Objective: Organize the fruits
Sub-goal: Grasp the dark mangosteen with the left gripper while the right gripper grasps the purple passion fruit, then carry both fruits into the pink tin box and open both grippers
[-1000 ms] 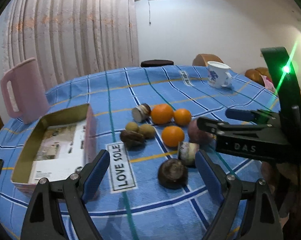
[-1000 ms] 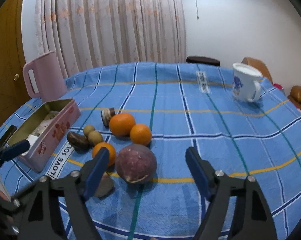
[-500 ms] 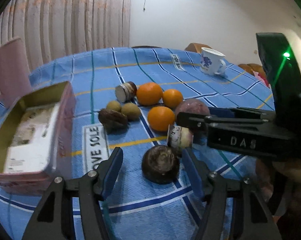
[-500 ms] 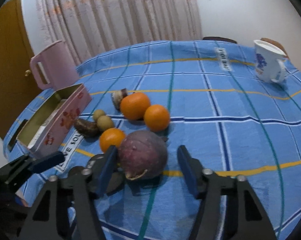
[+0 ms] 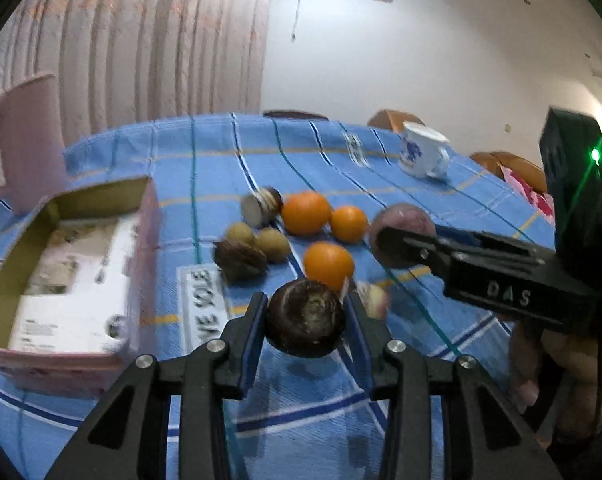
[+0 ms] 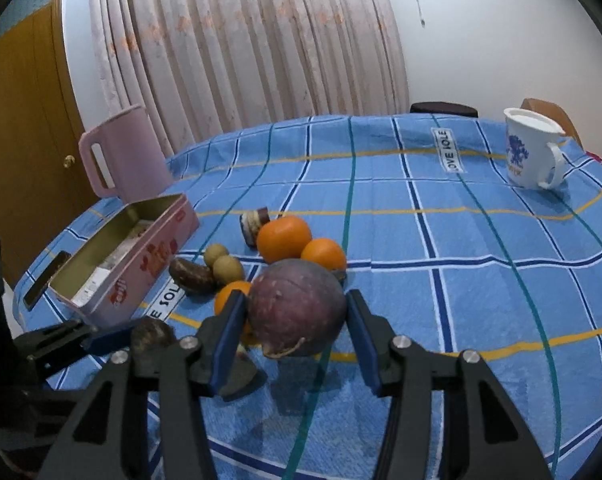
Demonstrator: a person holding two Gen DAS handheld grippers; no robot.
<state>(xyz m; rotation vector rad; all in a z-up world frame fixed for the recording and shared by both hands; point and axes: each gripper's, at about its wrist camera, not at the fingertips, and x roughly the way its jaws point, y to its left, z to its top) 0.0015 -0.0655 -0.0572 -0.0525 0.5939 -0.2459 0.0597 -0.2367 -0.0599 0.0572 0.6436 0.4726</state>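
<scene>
My left gripper [image 5: 305,316] is shut on a dark brown round fruit [image 5: 305,322] and holds it just above the blue checked tablecloth [image 5: 309,400]. My right gripper [image 6: 295,314] is shut on a large purple fruit [image 6: 297,306], lifted off the cloth. Three oranges [image 5: 305,213] [image 5: 349,223] [image 5: 328,265], two small greenish-brown fruits [image 5: 272,243], a dark oblong fruit [image 5: 240,259] and two cut pieces [image 5: 261,208] [image 5: 373,299] lie on the cloth. In the right wrist view the left gripper's dark fruit [image 6: 153,334] shows at lower left.
An open pink tin box [image 5: 141,248] with paper inside stands at the left, also in the right wrist view [image 6: 153,254]. A pink pitcher [image 6: 121,156] stands behind it. A white mug [image 6: 531,152] stands at the far right. A dark phone [image 6: 47,280] lies by the box.
Both grippers closed: the left one on the dark brown fruit, the right one on the purple fruit. Both fruits now sit lifted off the cloth.
</scene>
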